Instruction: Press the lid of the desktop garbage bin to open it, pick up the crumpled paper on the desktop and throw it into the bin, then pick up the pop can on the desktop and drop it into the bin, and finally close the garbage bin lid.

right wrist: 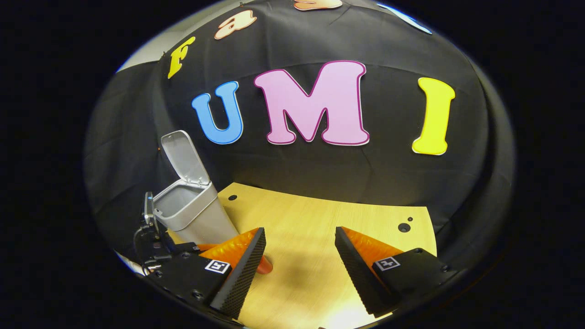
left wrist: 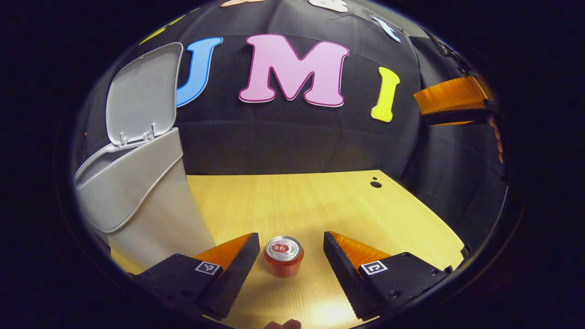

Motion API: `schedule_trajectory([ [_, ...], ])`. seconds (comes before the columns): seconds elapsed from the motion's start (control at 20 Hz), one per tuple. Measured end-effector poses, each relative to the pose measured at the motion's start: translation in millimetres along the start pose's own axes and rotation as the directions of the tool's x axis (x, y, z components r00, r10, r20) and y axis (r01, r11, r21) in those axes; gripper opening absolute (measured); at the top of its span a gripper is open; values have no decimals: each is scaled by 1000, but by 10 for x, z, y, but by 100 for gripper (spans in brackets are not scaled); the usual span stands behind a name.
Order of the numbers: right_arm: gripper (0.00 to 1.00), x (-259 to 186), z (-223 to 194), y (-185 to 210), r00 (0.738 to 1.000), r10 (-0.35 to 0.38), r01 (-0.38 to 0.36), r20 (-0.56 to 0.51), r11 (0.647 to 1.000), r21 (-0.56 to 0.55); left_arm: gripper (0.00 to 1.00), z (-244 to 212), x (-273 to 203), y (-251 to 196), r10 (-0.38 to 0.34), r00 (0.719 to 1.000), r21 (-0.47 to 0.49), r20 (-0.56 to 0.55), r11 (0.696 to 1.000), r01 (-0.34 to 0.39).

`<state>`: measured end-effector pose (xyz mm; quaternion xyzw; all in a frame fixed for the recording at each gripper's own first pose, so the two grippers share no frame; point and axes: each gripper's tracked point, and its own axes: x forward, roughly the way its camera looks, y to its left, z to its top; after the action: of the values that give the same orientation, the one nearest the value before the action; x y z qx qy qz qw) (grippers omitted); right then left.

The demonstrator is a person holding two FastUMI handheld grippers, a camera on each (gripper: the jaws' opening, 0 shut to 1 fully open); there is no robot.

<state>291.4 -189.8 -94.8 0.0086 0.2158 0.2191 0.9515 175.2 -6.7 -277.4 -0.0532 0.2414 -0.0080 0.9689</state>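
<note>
In the left gripper view my left gripper [left wrist: 291,249] hangs spread wide above the pop can [left wrist: 284,256], which stands upright on the wooden table [left wrist: 320,201] between my fingers, touching neither. The garbage bin [left wrist: 137,196] stands just beside the can, toward the booth wall, its lid [left wrist: 141,91] swung up and open. In the right gripper view my right gripper [right wrist: 300,244] is spread wide too, gripping nothing; the can's edge [right wrist: 266,265] peeks from behind one finger [right wrist: 240,269], near the bin's foot.
</note>
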Motion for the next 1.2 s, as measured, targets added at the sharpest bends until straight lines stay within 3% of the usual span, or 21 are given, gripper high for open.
schedule_trajectory([
  [0.25,98,123,-2,65,1000,24,-24,-3,1000,20,96,-189,274,157,23,998,21,-59,1000,-22],
  [0.5,98,191,-81,110,999,28,-28,-28,999,25,92,-450,550,199,-2,991,4,-133,1000,2],
  [0.55,98,198,-87,121,999,27,-26,-30,999,29,95,-516,591,204,-6,988,5,-152,1000,7],
  [0.75,98,217,-163,114,999,19,-17,-47,999,39,95,-884,655,178,-28,958,9,-284,999,32],
  [0.9,98,188,-169,132,999,14,-11,-46,998,58,86,-666,603,120,-54,969,65,-241,995,71],
  [1.2,98,30,-52,140,1000,-11,12,-2,997,71,86,119,97,9,-121,988,47,-96,991,125],
])
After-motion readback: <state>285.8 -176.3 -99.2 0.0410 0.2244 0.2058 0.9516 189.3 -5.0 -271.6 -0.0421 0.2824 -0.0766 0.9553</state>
